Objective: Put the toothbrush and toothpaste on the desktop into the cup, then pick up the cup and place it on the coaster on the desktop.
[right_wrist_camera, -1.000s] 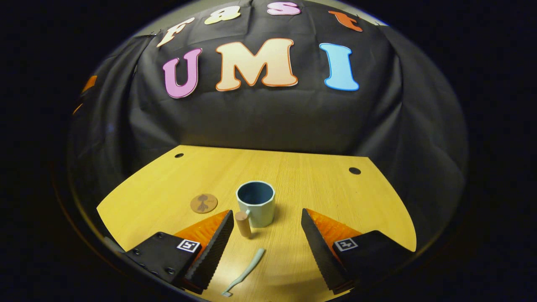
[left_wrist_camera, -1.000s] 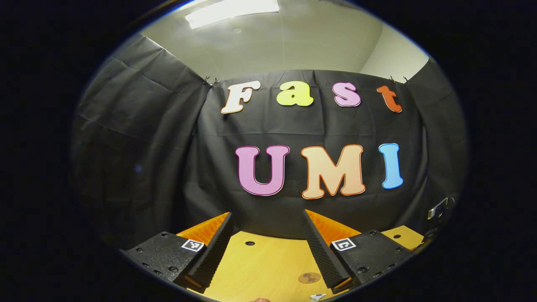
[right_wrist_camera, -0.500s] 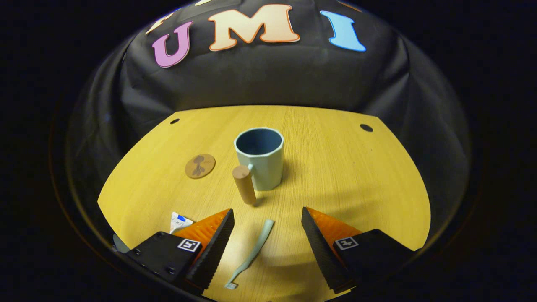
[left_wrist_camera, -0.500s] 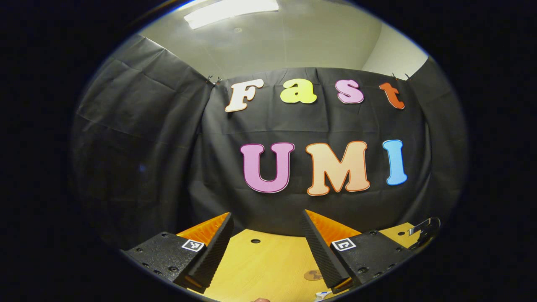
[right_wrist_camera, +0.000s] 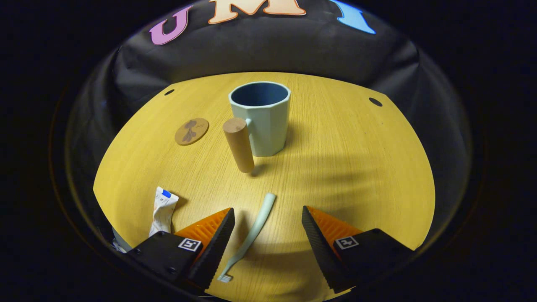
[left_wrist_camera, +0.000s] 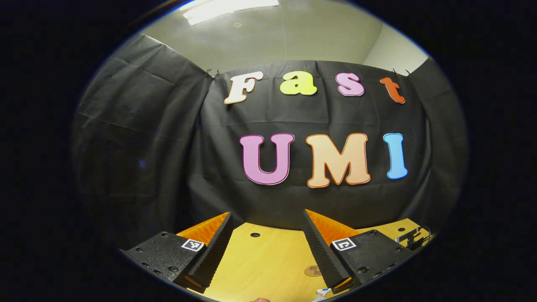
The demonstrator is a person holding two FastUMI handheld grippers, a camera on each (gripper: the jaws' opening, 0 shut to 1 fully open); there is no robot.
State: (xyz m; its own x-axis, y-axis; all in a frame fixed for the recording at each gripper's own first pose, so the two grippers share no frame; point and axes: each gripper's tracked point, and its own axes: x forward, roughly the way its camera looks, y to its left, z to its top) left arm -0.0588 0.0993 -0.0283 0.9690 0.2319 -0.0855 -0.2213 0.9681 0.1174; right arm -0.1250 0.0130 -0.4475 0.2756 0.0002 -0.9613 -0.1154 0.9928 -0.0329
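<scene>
In the right gripper view a pale green cup [right_wrist_camera: 263, 117] with a wooden handle [right_wrist_camera: 239, 144] stands upright on the wooden desktop [right_wrist_camera: 356, 167]. A pale green toothbrush [right_wrist_camera: 251, 233] lies flat between the fingers of my right gripper [right_wrist_camera: 267, 218], which is open and hovers just above it. A white toothpaste tube [right_wrist_camera: 162, 209] lies at the left. A round brown coaster [right_wrist_camera: 191, 131] lies left of the cup. My left gripper [left_wrist_camera: 266, 222] is open, held level over the desktop's [left_wrist_camera: 268, 260] left part, with the coaster [left_wrist_camera: 312, 271] and a bit of the toothpaste [left_wrist_camera: 322, 293] low in the left gripper view.
Black cloth walls close off the desktop at the back and sides. Small round holes [right_wrist_camera: 374, 102] mark the far corners of the desktop. In the left gripper view, part of the other gripper [left_wrist_camera: 413, 237] shows at the far right edge.
My right gripper has moved forward and tilted down toward the toothbrush, so the cup, toothpaste and toothbrush loom larger. My left gripper has tipped down slightly.
</scene>
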